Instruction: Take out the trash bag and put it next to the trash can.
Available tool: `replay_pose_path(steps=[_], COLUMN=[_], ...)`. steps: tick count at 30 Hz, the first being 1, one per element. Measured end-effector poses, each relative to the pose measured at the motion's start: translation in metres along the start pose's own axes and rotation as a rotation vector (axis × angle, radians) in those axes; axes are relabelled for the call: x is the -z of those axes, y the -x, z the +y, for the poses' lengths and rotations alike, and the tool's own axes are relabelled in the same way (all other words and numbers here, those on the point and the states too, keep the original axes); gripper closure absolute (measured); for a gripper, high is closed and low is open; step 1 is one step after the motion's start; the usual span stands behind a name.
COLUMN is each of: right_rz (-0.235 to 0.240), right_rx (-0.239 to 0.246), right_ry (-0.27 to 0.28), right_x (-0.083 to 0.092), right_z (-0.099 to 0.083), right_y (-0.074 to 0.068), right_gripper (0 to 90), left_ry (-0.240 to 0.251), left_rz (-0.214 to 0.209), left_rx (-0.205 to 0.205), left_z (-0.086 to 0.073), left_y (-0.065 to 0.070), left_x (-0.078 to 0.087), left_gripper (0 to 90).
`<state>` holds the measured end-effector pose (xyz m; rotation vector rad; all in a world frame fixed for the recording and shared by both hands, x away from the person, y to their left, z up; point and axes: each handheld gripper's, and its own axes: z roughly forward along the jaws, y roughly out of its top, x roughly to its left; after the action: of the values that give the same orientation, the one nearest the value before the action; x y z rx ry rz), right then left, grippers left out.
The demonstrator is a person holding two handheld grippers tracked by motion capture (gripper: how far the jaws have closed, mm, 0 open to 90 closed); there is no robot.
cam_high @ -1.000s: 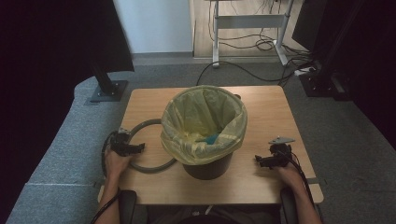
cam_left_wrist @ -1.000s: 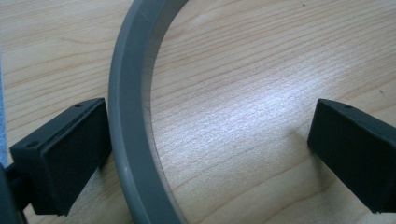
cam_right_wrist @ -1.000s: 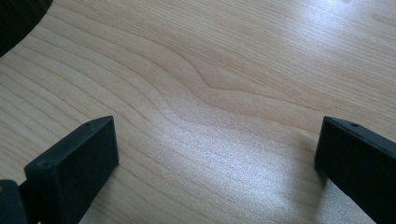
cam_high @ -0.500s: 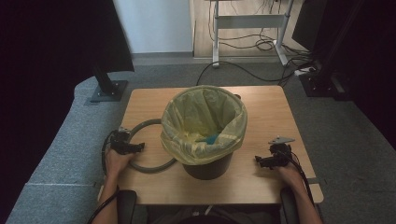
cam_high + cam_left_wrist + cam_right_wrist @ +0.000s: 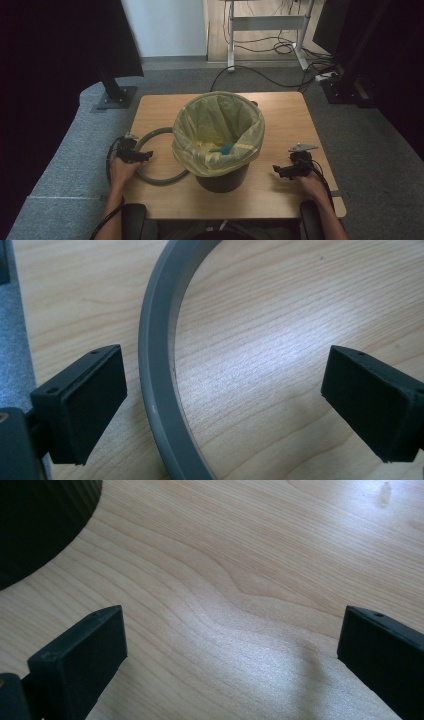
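Two grippers are seen low in the high view, one at each side of a black waste bin lined with a yellow bag at mid-frame on the wooden table. The left gripper is held at the left of the frame over a grey ring, which lies flat on the table, its right arc passing under the bag's overhang. In the left gripper view the jaws are spread wide, one on each side of the ring's rim without touching it; this placement is judged to prepare a pinch across the rim. The ring has no long axis; its opening faces upward, and the arc between the jaws runs from the bottom centre of that view to the top centre. The right gripper is held at the lower right, jaws likewise spread over bare wood, with the bin's dark base at upper left of its view, presumably kept clear in readiness.
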<state>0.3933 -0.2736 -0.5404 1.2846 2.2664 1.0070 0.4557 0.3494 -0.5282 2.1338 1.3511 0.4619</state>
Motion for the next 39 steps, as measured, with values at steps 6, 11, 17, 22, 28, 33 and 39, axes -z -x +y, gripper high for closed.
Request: replay_pose_path(steps=[6, 11, 17, 22, 28, 33, 39], right_rz=[0.015, 0.026, 0.041, 0.058, 0.081, 0.099, 0.113], right_rx=[0.014, 0.024, 0.028, 0.038, 0.048, 0.052, 0.079], right_ry=[-0.005, -0.010, -0.015, -0.007, -0.002, 0.005, 0.006], right_x=[0.005, 0.010, 0.017, 0.022, 0.029, 0.038, 0.049], right_z=[0.005, 0.011, 0.020, 0.028, 0.038, 0.048, 0.059], right_y=[-0.002, -0.004, -0.008, -0.012, -0.013, -0.013, -0.014], right_gripper=[0.1, 0.4, 1.0, 1.2, 1.9, 1.9, 2.8], left_ry=[-0.007, 0.002, 0.014, 0.028, 0.033, 0.039, 0.040], left_rz=[-0.019, -0.060, -0.151, -0.172, -0.194, -0.216, -0.215], left_rx=[-0.015, -0.012, -0.001, -0.022, -0.052, -0.076, -0.119], left_z=[0.005, 0.008, 0.013, 0.018, 0.026, 0.034, 0.043], left_y=[0.002, 0.005, 0.009, 0.011, 0.018, 0.025, 0.033], left_x=[0.008, 0.019, 0.032, 0.042, 0.054, 0.065, 0.079], left_gripper=[6.5, 7.1, 8.9, 7.9, 6.6, 5.8, 6.5])
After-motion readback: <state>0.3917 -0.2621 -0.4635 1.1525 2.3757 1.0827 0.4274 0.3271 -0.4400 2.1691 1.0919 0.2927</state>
